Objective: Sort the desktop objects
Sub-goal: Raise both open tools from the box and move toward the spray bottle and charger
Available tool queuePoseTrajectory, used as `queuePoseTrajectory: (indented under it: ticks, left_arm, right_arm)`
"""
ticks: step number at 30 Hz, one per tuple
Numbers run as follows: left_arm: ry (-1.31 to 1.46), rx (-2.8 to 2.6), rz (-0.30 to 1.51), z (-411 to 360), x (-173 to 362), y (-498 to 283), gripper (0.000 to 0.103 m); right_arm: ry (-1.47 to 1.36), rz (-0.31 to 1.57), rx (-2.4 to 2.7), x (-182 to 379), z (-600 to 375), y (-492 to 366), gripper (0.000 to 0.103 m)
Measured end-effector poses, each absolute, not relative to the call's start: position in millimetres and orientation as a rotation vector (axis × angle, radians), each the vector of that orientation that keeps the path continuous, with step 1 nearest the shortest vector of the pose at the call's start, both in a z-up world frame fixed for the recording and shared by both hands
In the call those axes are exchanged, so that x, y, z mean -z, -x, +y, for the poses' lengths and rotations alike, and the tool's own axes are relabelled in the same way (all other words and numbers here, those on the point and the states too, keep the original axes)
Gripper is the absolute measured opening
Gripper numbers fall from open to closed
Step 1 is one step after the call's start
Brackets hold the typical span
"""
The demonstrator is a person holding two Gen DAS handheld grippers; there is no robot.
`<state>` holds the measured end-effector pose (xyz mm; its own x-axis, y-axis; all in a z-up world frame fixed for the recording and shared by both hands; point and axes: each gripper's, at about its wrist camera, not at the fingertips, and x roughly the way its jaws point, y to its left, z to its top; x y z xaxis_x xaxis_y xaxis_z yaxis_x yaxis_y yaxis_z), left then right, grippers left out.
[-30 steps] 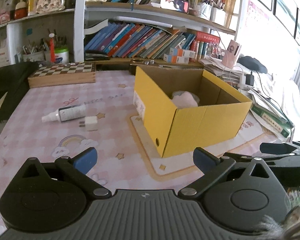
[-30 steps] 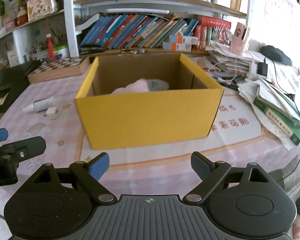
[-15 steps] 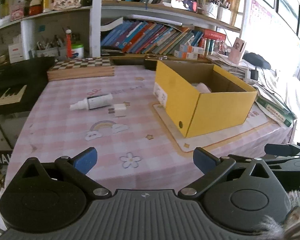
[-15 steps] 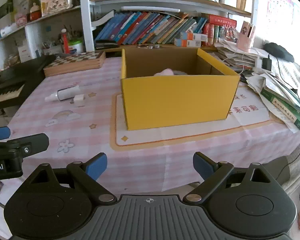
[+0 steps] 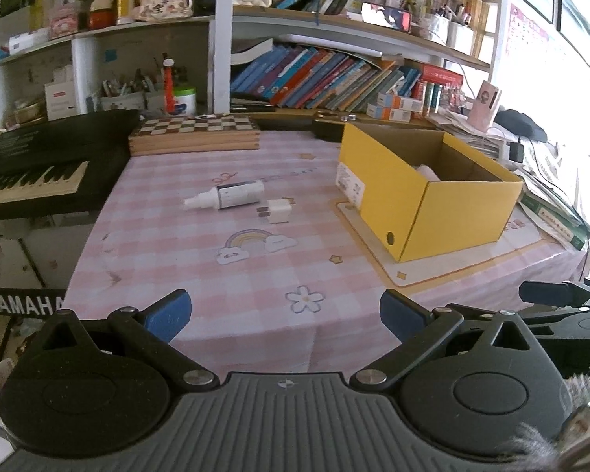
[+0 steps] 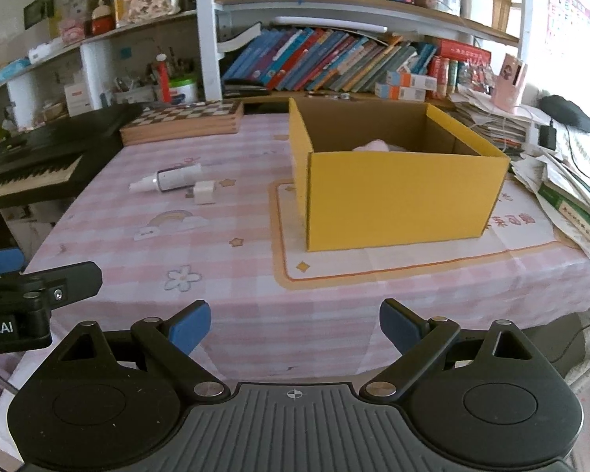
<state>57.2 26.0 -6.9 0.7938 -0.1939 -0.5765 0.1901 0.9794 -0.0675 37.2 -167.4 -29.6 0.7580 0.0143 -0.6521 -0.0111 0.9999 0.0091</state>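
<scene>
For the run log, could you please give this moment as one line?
left hand-held gripper: open, empty | right hand-held gripper: open, empty | spray bottle, charger plug: on tablecloth | yellow box: holds pink item

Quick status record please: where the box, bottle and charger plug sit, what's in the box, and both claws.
box: yellow box, open top, standing on a printed mat
in box: something pale pink, mostly hidden by the wall
bottle: white bottle lying on its side on the tablecloth, left of the box
plug: white charger plug beside the bottle, apart from it
left claw: left claw open, empty
right claw: right claw open, empty
</scene>
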Motion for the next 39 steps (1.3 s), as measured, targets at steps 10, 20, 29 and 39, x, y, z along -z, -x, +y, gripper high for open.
queuePoseTrajectory:
  ticks: [10, 20, 29, 39]
  left_arm:
    - [0.017, 0.164, 0.614, 52, 6, -51, 0.103]
    - [0.022, 0.135, 0.602, 75, 5, -51, 0.103]
    - [0.04, 0.111, 0.609, 83, 6, -56, 0.103]
    - [0.042, 0.102, 0.628, 80, 14, -78, 0.103]
  right_arm:
    - [0.013, 0.699, -0.055, 29, -140, -36, 0.095]
    - [0.031, 0.694, -0.089, 28, -115, -41, 0.095]
    - [0.07, 0.706, -0.141, 28, -101, -47, 0.095]
    - [0.081, 0.723, -0.192, 34, -98, -72, 0.095]
